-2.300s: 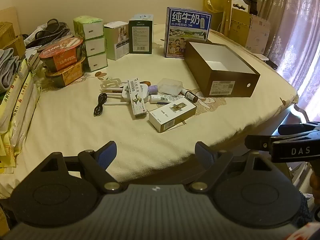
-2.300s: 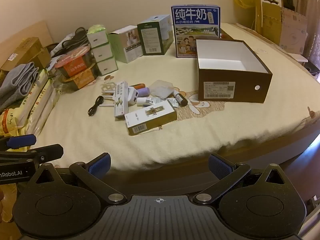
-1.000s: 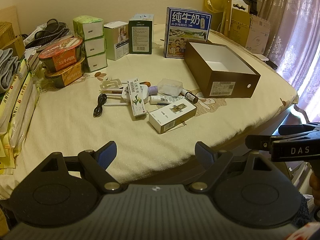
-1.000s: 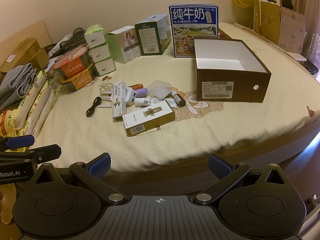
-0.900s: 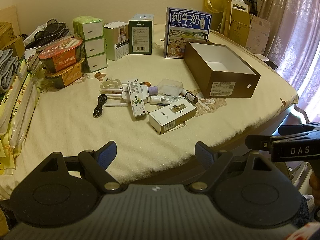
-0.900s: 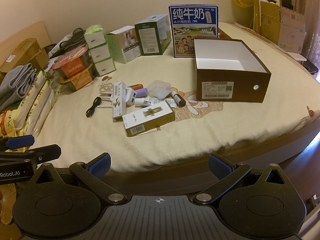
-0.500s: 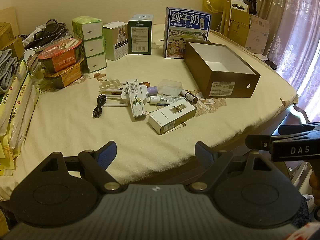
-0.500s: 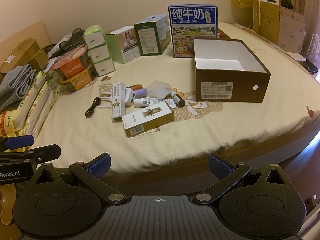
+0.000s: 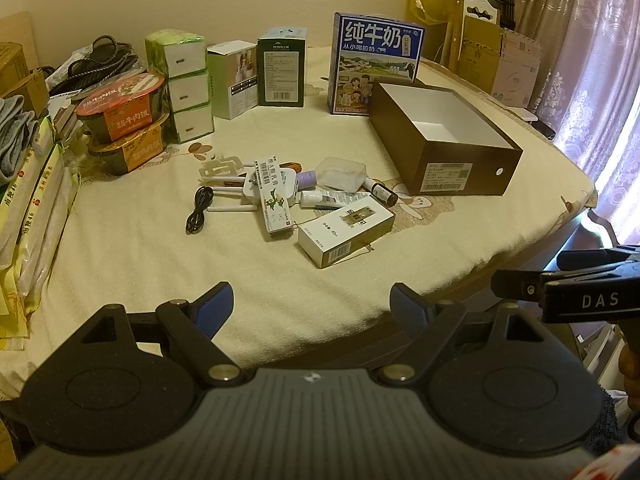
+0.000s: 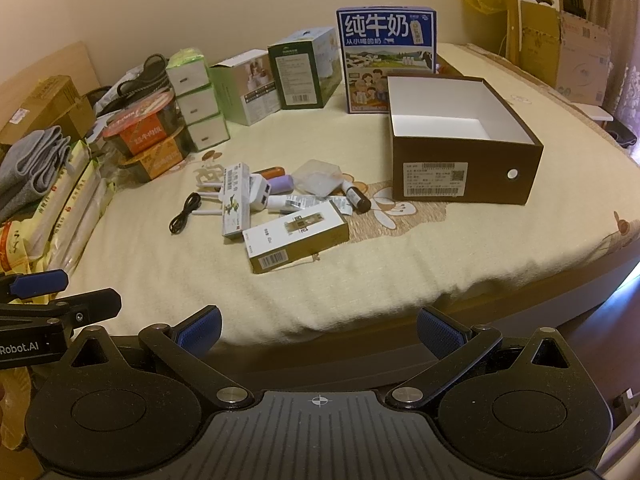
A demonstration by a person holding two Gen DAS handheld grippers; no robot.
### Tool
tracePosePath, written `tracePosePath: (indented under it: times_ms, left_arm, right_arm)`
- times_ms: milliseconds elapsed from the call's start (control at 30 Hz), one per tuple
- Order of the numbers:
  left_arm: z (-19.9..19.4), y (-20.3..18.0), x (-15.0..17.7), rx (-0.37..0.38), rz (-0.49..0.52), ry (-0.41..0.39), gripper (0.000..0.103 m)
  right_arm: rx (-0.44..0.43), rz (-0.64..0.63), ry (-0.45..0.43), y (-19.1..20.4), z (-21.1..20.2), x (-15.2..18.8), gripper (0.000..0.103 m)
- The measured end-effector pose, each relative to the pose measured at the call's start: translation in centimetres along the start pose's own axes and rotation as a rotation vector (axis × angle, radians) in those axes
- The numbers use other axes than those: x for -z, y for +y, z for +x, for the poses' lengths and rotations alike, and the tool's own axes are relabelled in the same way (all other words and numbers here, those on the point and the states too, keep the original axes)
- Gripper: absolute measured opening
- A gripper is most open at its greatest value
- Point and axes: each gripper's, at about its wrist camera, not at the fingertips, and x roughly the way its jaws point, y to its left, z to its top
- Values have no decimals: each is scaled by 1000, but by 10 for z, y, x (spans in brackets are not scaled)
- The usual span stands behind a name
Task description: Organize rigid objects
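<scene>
A pile of small items lies mid-bed: a white-and-gold carton (image 9: 347, 229) (image 10: 297, 236), a long white medicine box (image 9: 273, 197) (image 10: 236, 199), a black cable (image 9: 199, 213) (image 10: 185, 213), a white adapter (image 10: 259, 192), a purple tube (image 10: 281, 184), a clear plastic case (image 9: 341, 169) (image 10: 319, 177) and a small dark bottle (image 9: 383, 193) (image 10: 356, 198). An open brown box (image 9: 466, 174) (image 10: 468, 178) stands empty to their right. My left gripper (image 9: 311, 307) and right gripper (image 10: 318, 330) are both open and empty, held off the bed's near edge.
A blue milk carton (image 9: 376, 62) (image 10: 387, 56), green and white boxes (image 9: 280, 70) (image 10: 304, 72), stacked tissue packs (image 9: 188, 88) and noodle bowls (image 9: 124, 114) line the back. Packets and towels (image 10: 36, 168) sit along the left. Cardboard (image 10: 560, 40) stands at the back right.
Both grippers have drifted very slightly; the scene shifts a little left in each view. Nothing on the bed has moved.
</scene>
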Motion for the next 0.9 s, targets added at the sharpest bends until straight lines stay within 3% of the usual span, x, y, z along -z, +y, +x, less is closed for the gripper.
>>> tracePosePath:
  times_ms: [500,900]
  left_arm:
    - [7,4,6,2,1,3,83]
    - [37,7,11,-22,11,22,83]
  right_arm:
    - [9,9,4,-1,12,1,101]
    - [-23,33,7,-4,38,-5,101]
